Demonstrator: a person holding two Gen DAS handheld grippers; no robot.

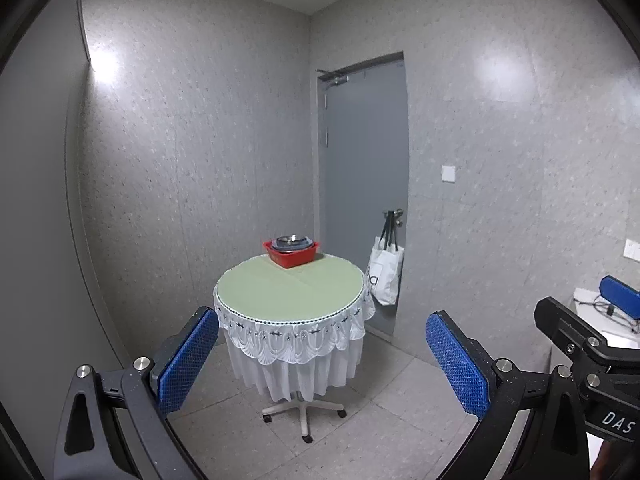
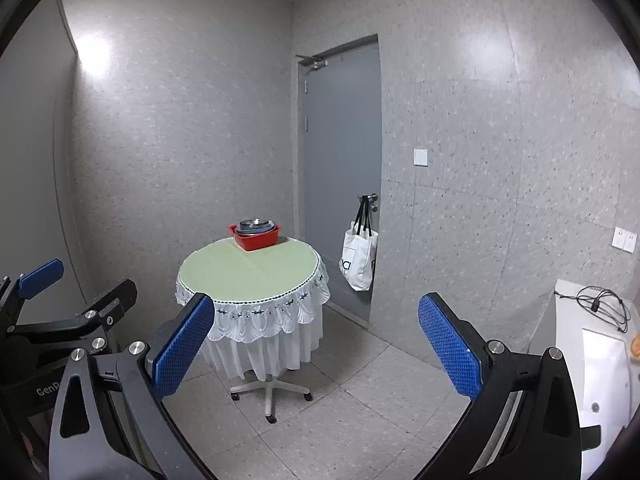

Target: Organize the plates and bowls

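A red basin (image 1: 291,255) (image 2: 256,238) stands at the far edge of a round table (image 1: 288,290) (image 2: 248,272) with a pale green top and white lace skirt. Stacked grey plates and a metal bowl (image 1: 291,241) (image 2: 256,226) sit inside the basin. My left gripper (image 1: 322,356) is open and empty, held well short of the table. My right gripper (image 2: 316,344) is open and empty, also well back from the table. The right gripper also shows at the right edge of the left wrist view, and the left gripper at the left edge of the right wrist view.
The table stands on a wheeled base (image 1: 302,408) (image 2: 270,394) on a tiled floor. A grey door (image 1: 362,184) (image 2: 342,152) is behind, with a white tote bag (image 1: 385,276) (image 2: 358,264) on its handle. A white counter (image 2: 600,360) with cables is at right.
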